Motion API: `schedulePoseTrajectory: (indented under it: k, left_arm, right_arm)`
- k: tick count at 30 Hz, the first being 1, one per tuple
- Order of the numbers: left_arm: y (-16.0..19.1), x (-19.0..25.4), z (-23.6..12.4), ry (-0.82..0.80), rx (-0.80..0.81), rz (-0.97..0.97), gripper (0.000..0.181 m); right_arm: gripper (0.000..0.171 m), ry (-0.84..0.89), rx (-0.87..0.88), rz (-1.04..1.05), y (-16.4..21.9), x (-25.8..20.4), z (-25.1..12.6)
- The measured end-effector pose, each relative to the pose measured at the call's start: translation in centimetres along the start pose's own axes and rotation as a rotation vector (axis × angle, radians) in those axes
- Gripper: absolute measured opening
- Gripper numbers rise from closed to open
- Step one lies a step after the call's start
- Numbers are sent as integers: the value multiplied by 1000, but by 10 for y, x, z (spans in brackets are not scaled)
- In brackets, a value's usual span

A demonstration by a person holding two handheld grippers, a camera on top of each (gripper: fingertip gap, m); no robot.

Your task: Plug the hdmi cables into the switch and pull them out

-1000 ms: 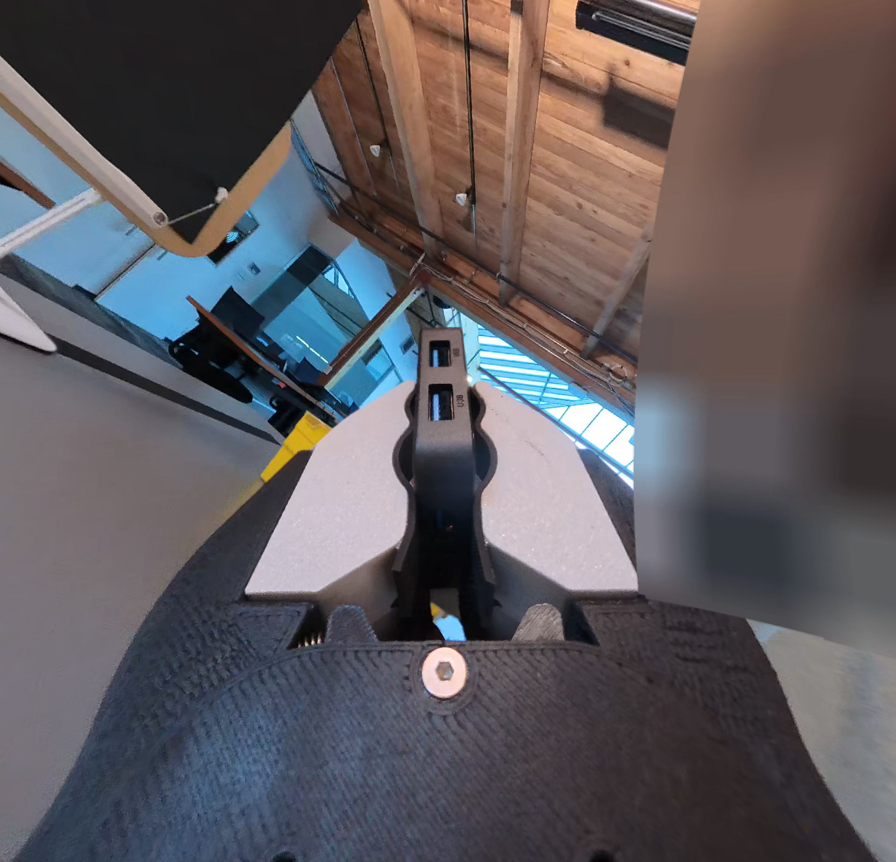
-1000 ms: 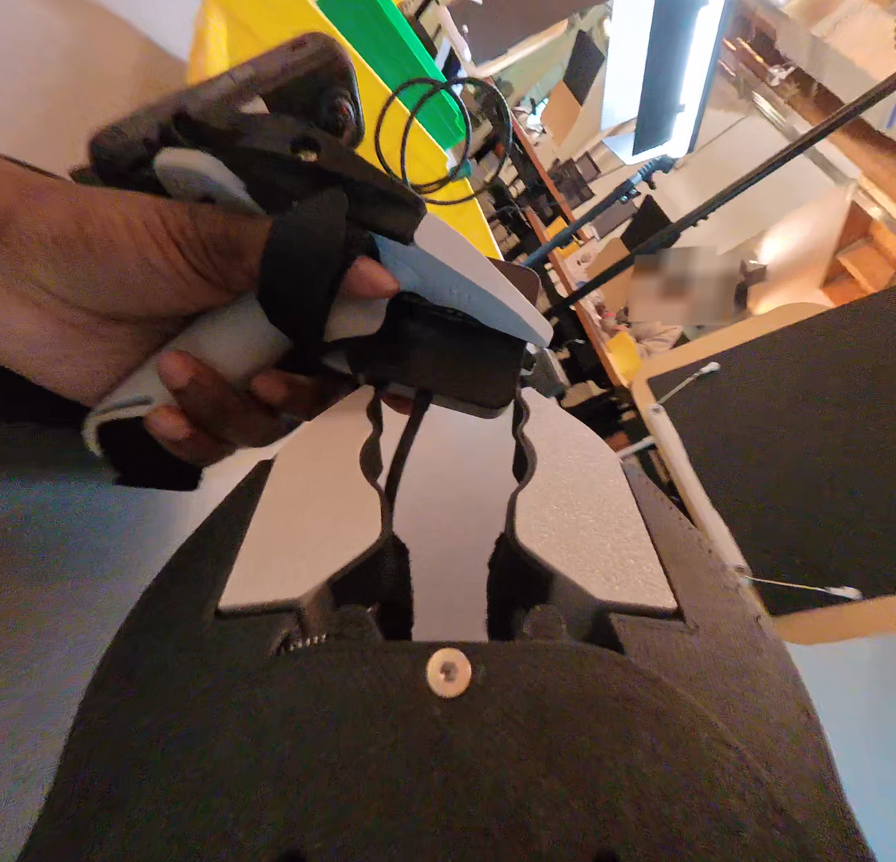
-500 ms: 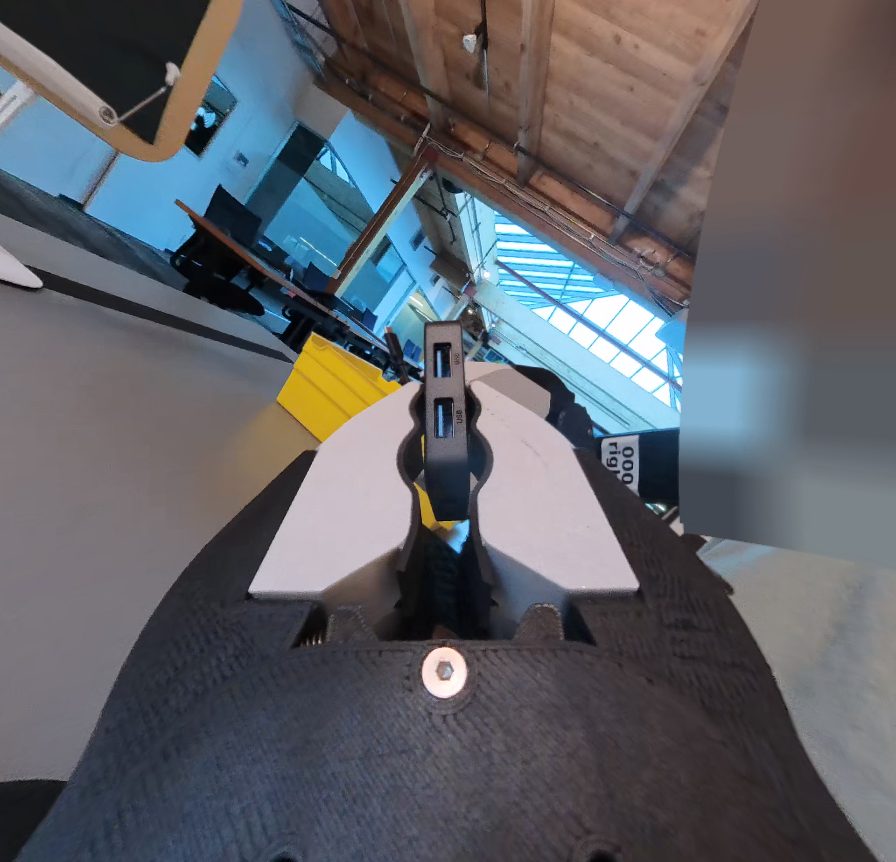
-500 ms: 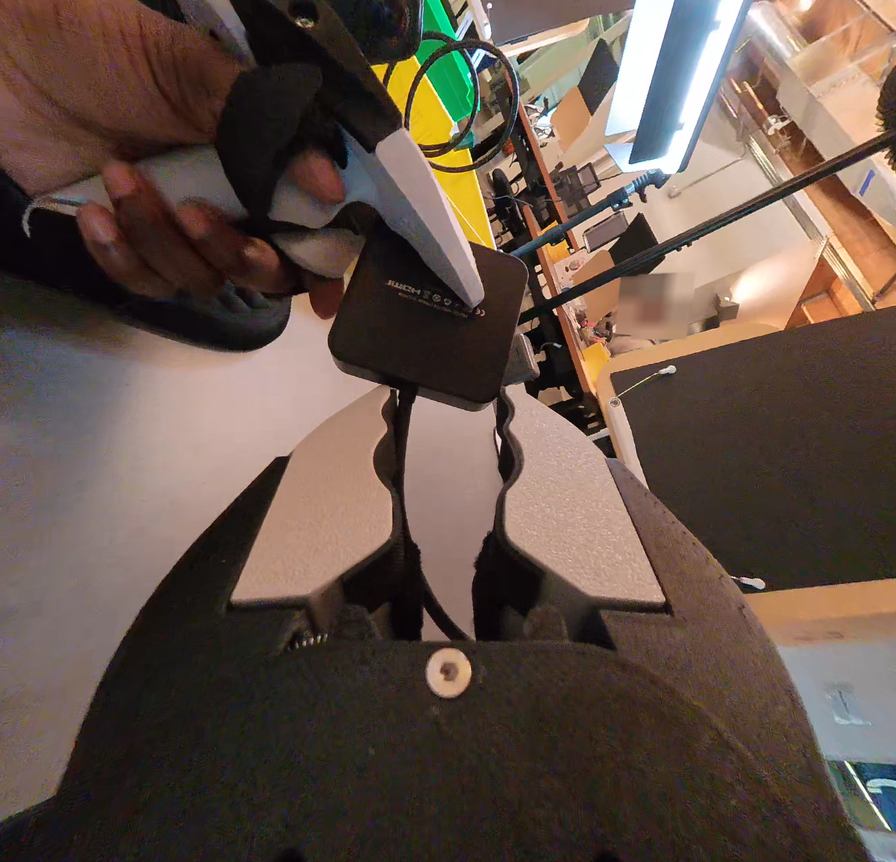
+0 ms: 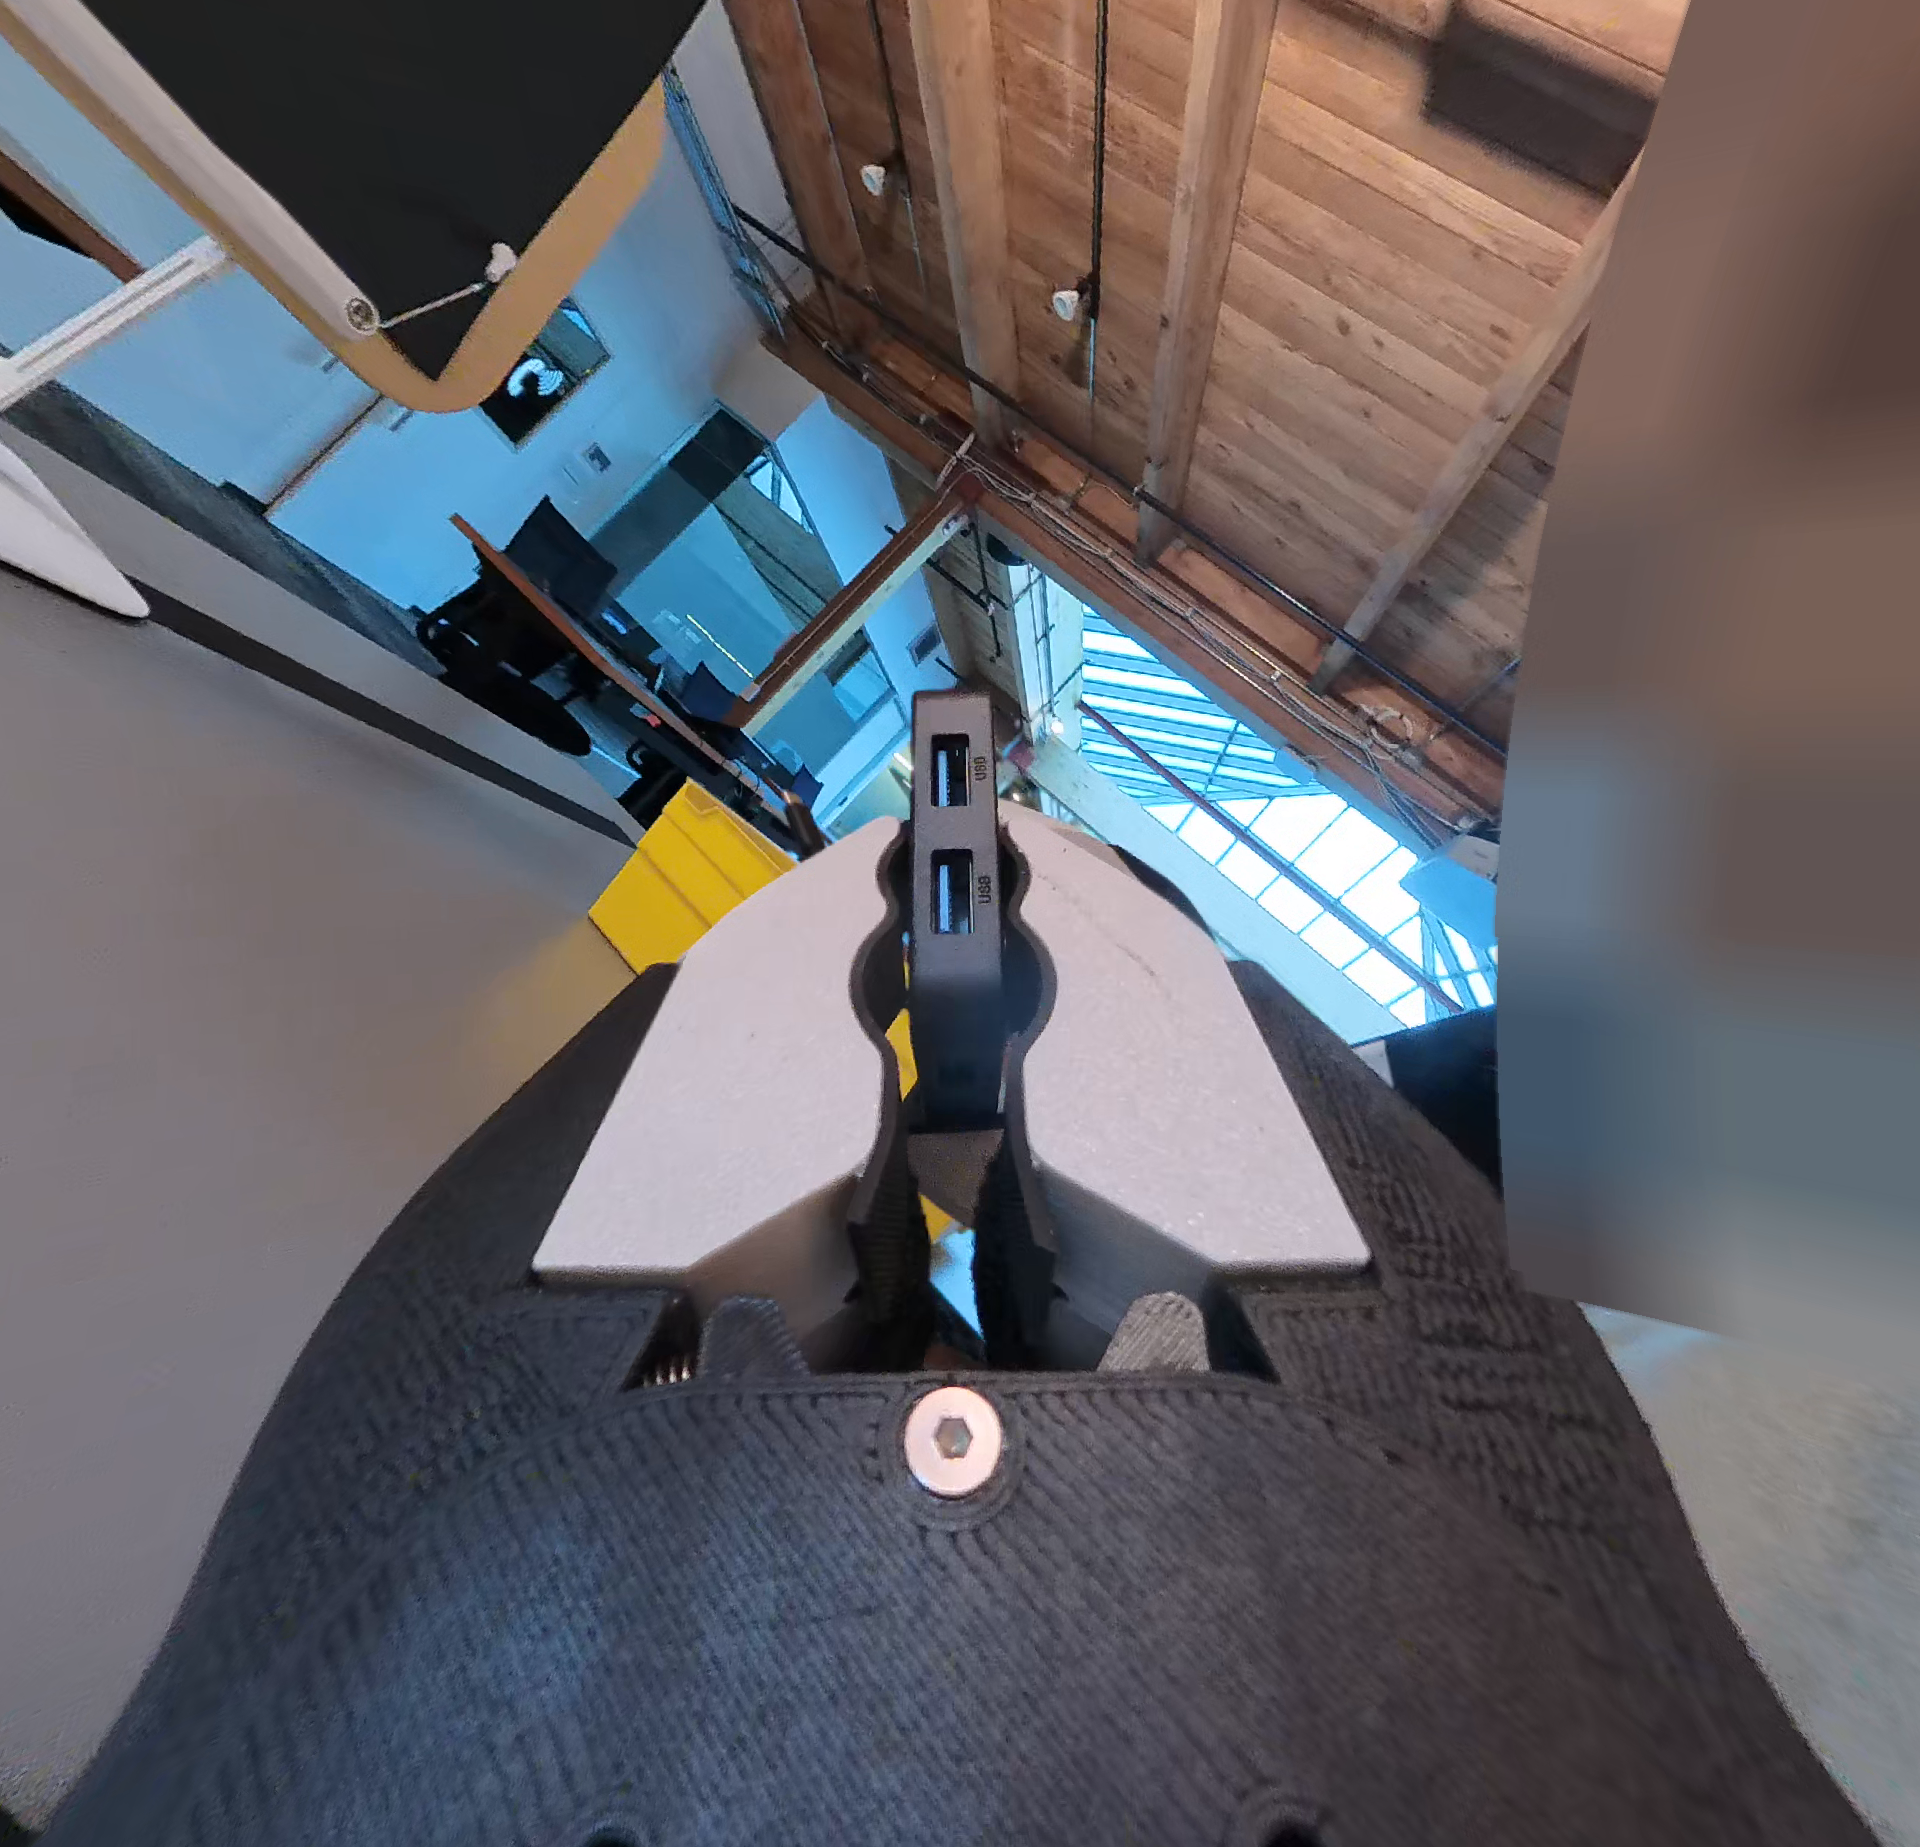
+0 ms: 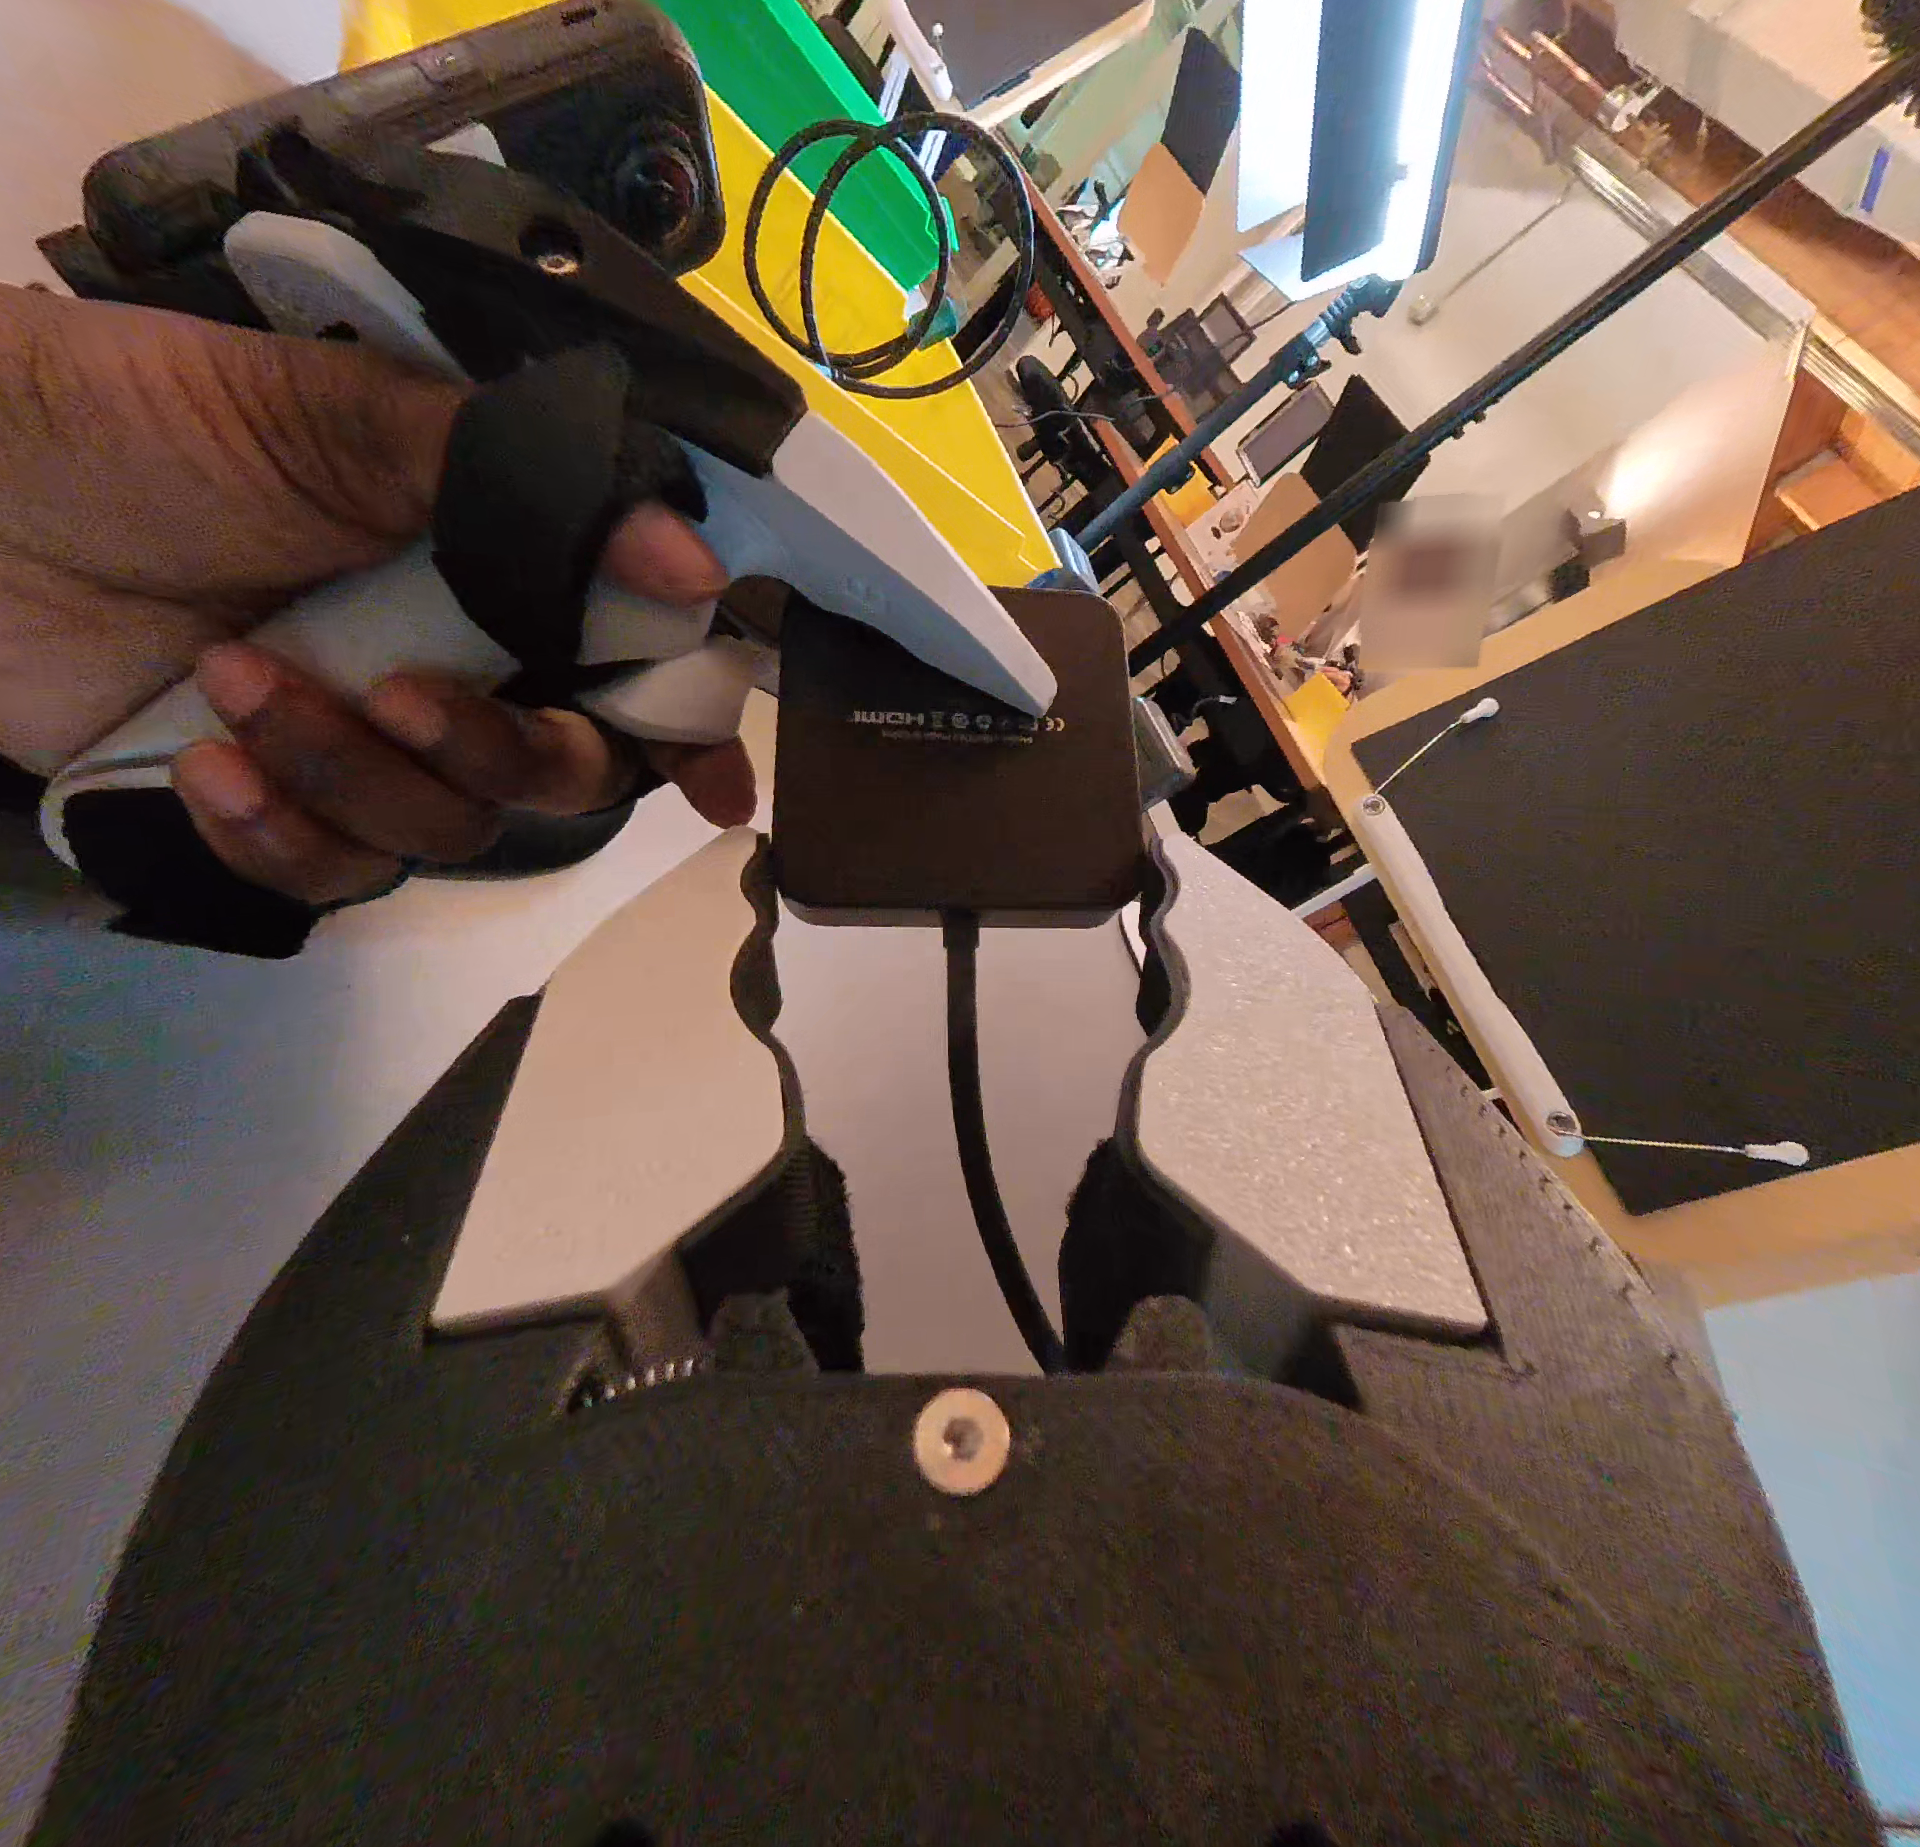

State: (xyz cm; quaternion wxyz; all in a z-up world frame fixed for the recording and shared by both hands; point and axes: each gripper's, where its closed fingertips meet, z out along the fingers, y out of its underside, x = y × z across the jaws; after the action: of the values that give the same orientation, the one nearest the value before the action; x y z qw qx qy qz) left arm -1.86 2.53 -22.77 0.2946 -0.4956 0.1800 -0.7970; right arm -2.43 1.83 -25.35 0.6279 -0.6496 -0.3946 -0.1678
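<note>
Left wrist view, from the left edge: pale grey surface sloping away, a black panel with a tan rim overhead, a yellow bin farther back, then the left hand-held gripper clamped on the thin edge of the black switch, two small ports of that edge facing the camera, white fingers pressed on either side. Wooden ceiling above and to the right. Right wrist view, from the left edge: a person's hand wrapped around the handle of the left hand-held gripper, camera lens on its top, one white finger lying across the flat face of the switch, held up off the surface. Behind, a yellow panel and a green one, with a coil of black cable hanging in front. Centre: right hand-held gripper spread wide, fingertips just beside the lower corners of the switch, contact impossible to tell. One black hdmi cable plugged into the switch's lower edge, running down between the parted fingers toward the gripper body. Metal connector jutting from the switch's right side. Farther right, black stand poles and a black panel with a tan rim.
</note>
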Motion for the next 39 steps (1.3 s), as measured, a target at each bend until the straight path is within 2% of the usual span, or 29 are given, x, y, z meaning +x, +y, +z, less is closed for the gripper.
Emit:
schedulePoseTrajectory:
  k: [2,4,6,11,16,18,22,26,30,33,39]
  left_arm:
    - [3,7,1,48,-28,25,15]
    - [2,10,1,69,-44,48,37]
    - [-4,9,-3,62,-42,99,49]
    - [-20,-2,-16,-9,-5,247,50]
    - [-24,-5,-21,-4,16,213,50]
    - [-24,-6,-22,-8,19,212,49]
    - [-24,-6,-23,1,17,193,49]
    - [-26,-8,-23,-4,23,180,48]
    - [-27,-8,-25,-5,31,161,47]
    - [-28,-9,-25,-6,33,147,47]
    - [-28,-11,-24,-6,31,133,46]
  right_arm:
    - [68,9,0,-70,-3,2,-4]
    - [68,40,-44,-196,0,11,-11]
    - [67,91,-120,-343,9,31,-24]
    - [68,232,-354,-599,39,110,-81]
    - [68,270,-695,-819,92,174,-152]
    - [68,246,-772,-866,118,191,-175]
    - [67,145,-837,-828,171,206,-202]
    - [68,43,-811,-688,210,200,-201]
    - [68,41,-698,-394,232,194,-191]
    - [68,24,-647,-263,243,190,-184]
    - [68,-95,-766,-90,275,174,-187]
